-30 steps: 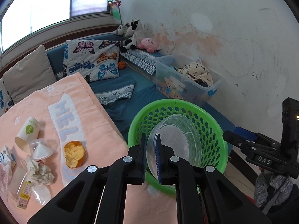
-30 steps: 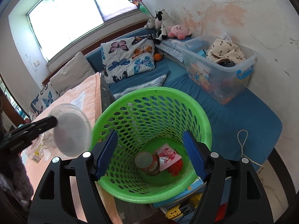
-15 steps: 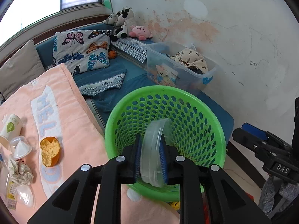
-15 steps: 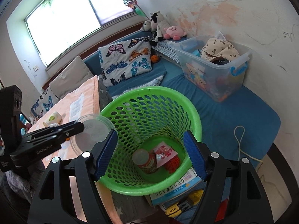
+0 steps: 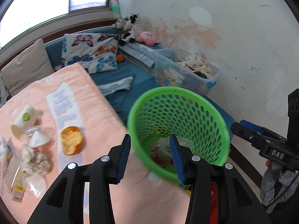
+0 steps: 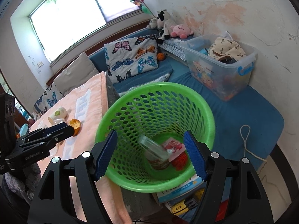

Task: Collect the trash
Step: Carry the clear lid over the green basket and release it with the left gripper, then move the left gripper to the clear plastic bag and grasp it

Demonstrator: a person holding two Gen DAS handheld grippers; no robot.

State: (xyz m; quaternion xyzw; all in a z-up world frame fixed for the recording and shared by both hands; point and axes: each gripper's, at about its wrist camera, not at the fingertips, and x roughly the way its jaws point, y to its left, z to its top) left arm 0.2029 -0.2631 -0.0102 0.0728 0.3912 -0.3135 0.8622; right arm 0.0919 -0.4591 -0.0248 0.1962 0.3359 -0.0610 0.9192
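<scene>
A green perforated basket (image 5: pixel 186 100) (image 6: pixel 198 100) stands beside the pink-covered table. A clear plastic lid (image 6: pixel 154 146) lies inside it, on a jar and red wrappers (image 6: pixel 177 151). My left gripper (image 5: pixel 150 157) is open and empty, over the basket's near rim. My right gripper (image 6: pixel 150 154) is open and empty, hovering above the basket. On the pink towel (image 5: pixel 74 93) lie an orange peel (image 5: pixel 71 140), a paper cup (image 5: pixel 23 120), a crumpled tissue (image 5: pixel 35 161) and clear plastic packaging (image 5: pixel 38 140).
A blue mattress (image 6: pixel 243 115) holds a clear storage bin (image 6: pixel 220 69), butterfly pillows (image 6: pixel 130 56) and plush toys (image 6: pixel 168 26). Books and a yellow power strip (image 6: pixel 179 208) lie on the floor under the basket. A white wall is on the right.
My left gripper opened and let the clear lid drop into the basket. It has drawn back towards the table. My right gripper stayed open above the basket.
</scene>
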